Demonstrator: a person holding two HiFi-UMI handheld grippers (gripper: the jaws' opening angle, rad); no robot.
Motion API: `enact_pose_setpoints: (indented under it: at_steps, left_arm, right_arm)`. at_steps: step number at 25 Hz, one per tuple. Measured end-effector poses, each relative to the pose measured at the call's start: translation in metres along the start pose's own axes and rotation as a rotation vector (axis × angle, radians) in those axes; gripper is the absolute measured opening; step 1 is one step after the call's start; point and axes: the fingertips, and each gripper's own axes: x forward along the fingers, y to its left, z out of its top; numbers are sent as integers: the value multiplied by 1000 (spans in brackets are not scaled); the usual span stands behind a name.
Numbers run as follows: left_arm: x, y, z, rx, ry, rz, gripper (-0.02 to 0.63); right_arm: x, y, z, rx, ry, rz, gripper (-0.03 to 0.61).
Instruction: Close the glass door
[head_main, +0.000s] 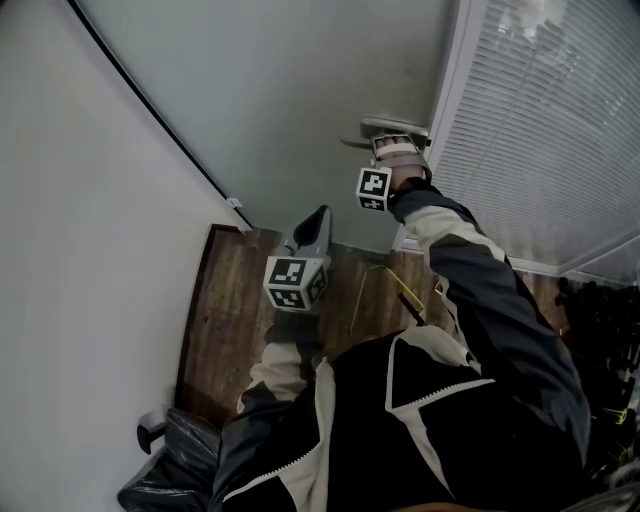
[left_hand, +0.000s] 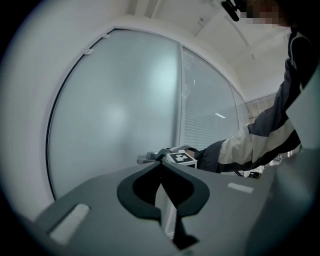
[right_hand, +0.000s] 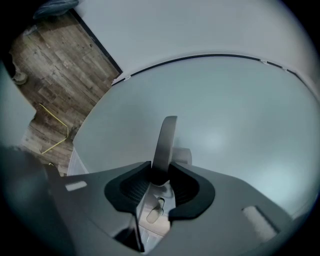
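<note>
The frosted glass door (head_main: 300, 80) fills the top of the head view, with its metal lever handle (head_main: 385, 128) near the right edge. My right gripper (head_main: 397, 143) is shut on that handle. In the right gripper view the lever (right_hand: 166, 140) rises between the two dark pads (right_hand: 131, 186), and the lock's keyhole (right_hand: 156, 212) lies just below. My left gripper (head_main: 320, 215) points level at the lower part of the door. Its jaws meet at the tips (left_hand: 161, 162) with nothing between them. The left gripper view also shows the door (left_hand: 120, 115) and the handle (left_hand: 147, 159).
A white wall (head_main: 70, 250) runs along the left. A fixed panel with white blinds (head_main: 540, 120) stands right of the door. The floor is wood planks (head_main: 225, 310) with a thin yellow wire frame (head_main: 375, 285) on it. A black bag (head_main: 175, 465) sits at lower left.
</note>
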Motion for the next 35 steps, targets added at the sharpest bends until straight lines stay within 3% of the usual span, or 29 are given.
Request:
enact_pose_setpoints:
  at_steps: [10, 29, 31, 33, 35]
  left_arm:
    - [14, 6, -18, 1, 39, 51, 0]
    - [32, 9, -11, 4, 26, 71, 0]
    - [32, 12, -9, 4, 22, 75, 0]
    - [30, 15, -7, 3, 19, 82, 0]
    - [28, 19, -6, -1, 16, 95, 0]
  right_arm:
    - [42, -15, -16, -10, 1, -2, 110]
    - [52, -23, -16, 18, -37, -1, 114]
    - [54, -22, -14, 53, -53, 22, 122]
    - [50, -20, -13, 122, -79, 50, 192]
    - [39, -21, -11, 204, -120, 58, 204]
